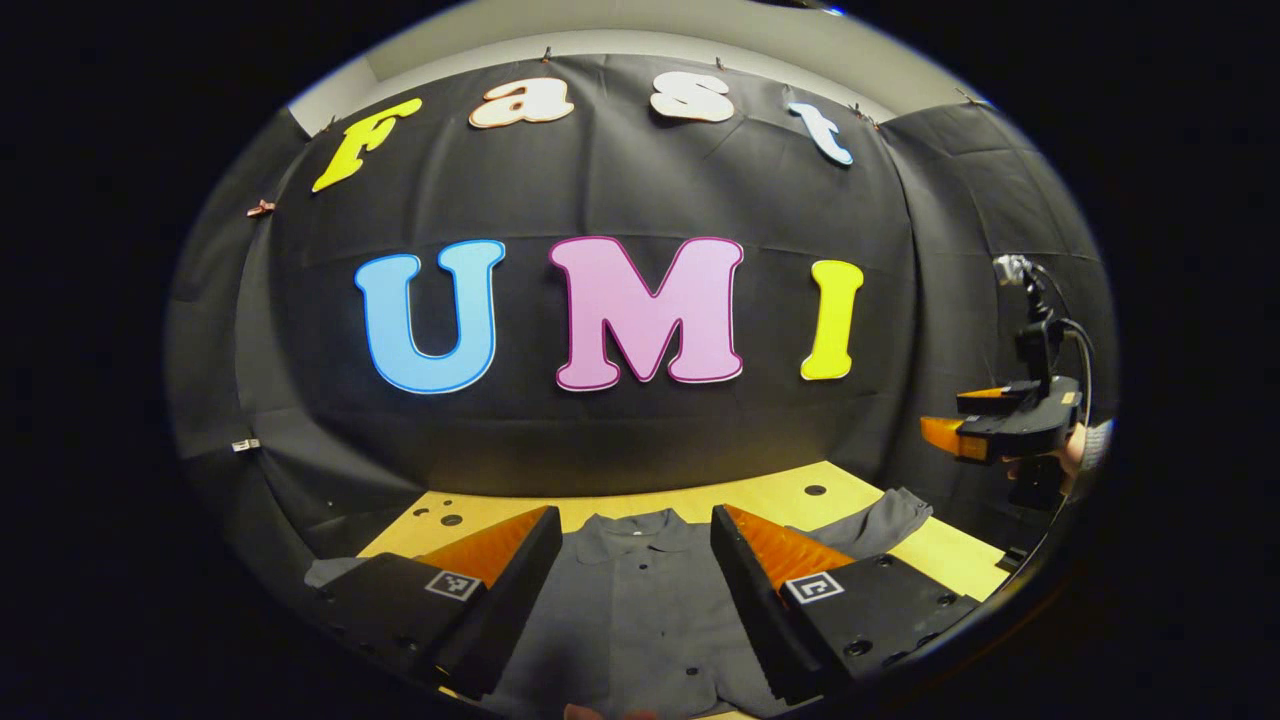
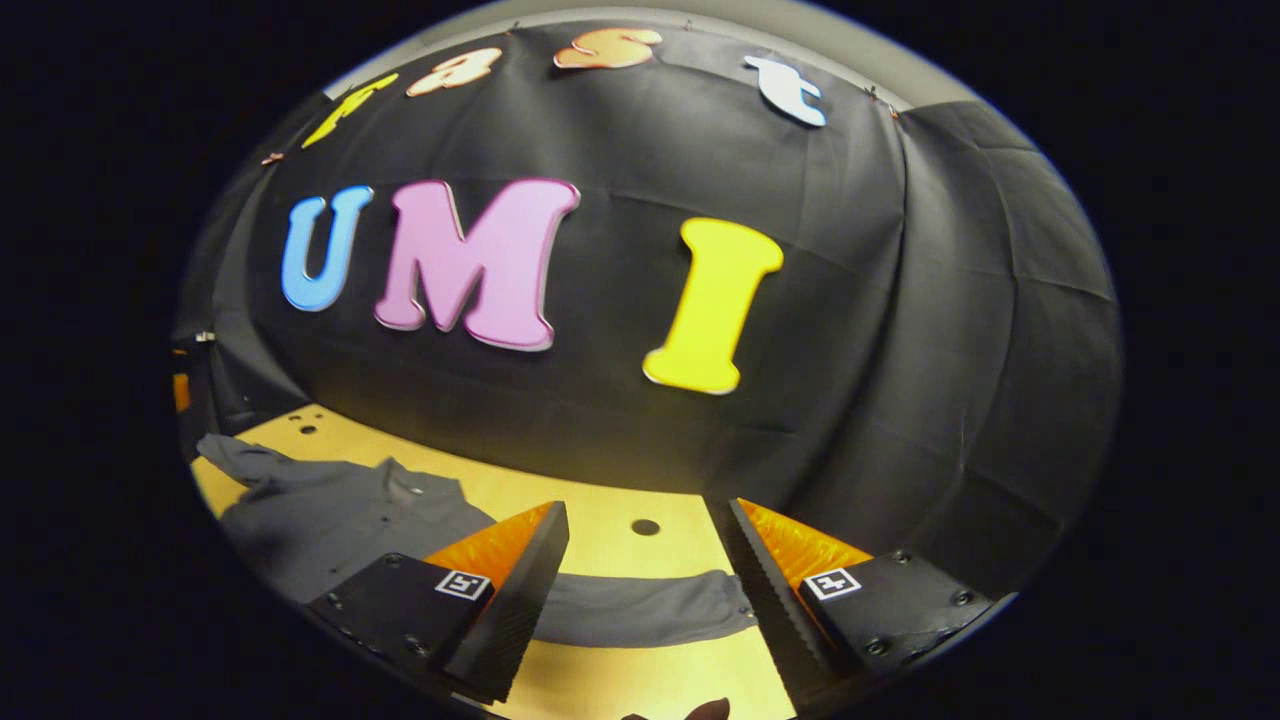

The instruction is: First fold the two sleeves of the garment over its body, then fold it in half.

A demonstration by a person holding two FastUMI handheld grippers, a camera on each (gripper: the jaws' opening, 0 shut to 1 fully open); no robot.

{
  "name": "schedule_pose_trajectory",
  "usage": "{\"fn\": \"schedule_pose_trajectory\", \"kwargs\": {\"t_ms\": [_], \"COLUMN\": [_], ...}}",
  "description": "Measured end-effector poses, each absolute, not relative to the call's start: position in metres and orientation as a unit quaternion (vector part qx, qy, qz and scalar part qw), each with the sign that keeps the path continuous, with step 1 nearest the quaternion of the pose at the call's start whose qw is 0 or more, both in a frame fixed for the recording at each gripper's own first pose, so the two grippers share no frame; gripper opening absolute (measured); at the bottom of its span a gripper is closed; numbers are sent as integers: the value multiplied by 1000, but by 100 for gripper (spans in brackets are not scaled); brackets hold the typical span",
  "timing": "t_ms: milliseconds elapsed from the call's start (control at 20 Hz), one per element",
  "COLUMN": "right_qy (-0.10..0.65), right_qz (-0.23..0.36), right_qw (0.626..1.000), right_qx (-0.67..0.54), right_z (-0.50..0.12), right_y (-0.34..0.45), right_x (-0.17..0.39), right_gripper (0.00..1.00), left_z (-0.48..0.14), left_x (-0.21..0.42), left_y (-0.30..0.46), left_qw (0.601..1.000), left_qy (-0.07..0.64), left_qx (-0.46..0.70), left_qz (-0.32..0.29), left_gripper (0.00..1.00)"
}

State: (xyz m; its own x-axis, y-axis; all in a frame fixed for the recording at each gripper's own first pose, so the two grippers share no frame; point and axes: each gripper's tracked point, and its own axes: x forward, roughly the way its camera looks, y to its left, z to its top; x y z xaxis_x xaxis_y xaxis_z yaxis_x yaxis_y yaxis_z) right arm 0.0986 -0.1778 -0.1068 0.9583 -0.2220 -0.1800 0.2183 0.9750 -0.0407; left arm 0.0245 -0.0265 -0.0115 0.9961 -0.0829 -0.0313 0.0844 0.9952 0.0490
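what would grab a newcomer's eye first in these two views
A dark grey collared shirt lies flat on the pale wooden table, sleeves spread to either side, not yet folded. In the left gripper view the left tongs hang open over the shirt's chest, with the other gripper held up at the right edge. In the right gripper view the right tongs stand open above one outstretched sleeve.

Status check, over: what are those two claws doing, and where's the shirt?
Left gripper open above shirt. Right gripper open over one sleeve. Shirt flat on table, sleeves unfolded. Nothing blocking.
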Motion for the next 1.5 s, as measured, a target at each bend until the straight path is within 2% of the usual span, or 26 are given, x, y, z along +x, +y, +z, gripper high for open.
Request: {"fn": "schedule_pose_trajectory", "kwargs": {"t_ms": [250,600,850,1050,1200,1250,1400,1500], "right_qy": [167,246,287,314,310,309,313,292], "right_qz": [-137,-160,-175,-147,-142,-134,-138,-144], "right_qw": [976,955,940,935,933,934,935,943], "right_qx": [-1,42,53,79,115,120,94,74], "right_z": [-209,-320,-372,-398,-401,-402,-396,-379], "right_y": [-237,-269,-286,-274,-266,-262,-261,-258], "right_x": [140,181,186,185,188,191,188,190], "right_gripper": [98,98,98,97,83,69,14,8], "left_z": [-26,-63,-76,-85,-85,-85,-83,-78], "left_x": [30,39,41,41,41,41,39,36], "left_y": [-48,-56,-47,-43,-38,-35,-25,-16], "left_qw": [999,997,996,995,994,994,994,994], "left_qy": [31,71,90,103,106,105,106,101], "left_qx": [18,-4,5,3,7,8,11,13], "left_qz": [-33,-12,7,17,23,25,33,36], "left_gripper": [94,95,95,94,95,95,95,95]}}
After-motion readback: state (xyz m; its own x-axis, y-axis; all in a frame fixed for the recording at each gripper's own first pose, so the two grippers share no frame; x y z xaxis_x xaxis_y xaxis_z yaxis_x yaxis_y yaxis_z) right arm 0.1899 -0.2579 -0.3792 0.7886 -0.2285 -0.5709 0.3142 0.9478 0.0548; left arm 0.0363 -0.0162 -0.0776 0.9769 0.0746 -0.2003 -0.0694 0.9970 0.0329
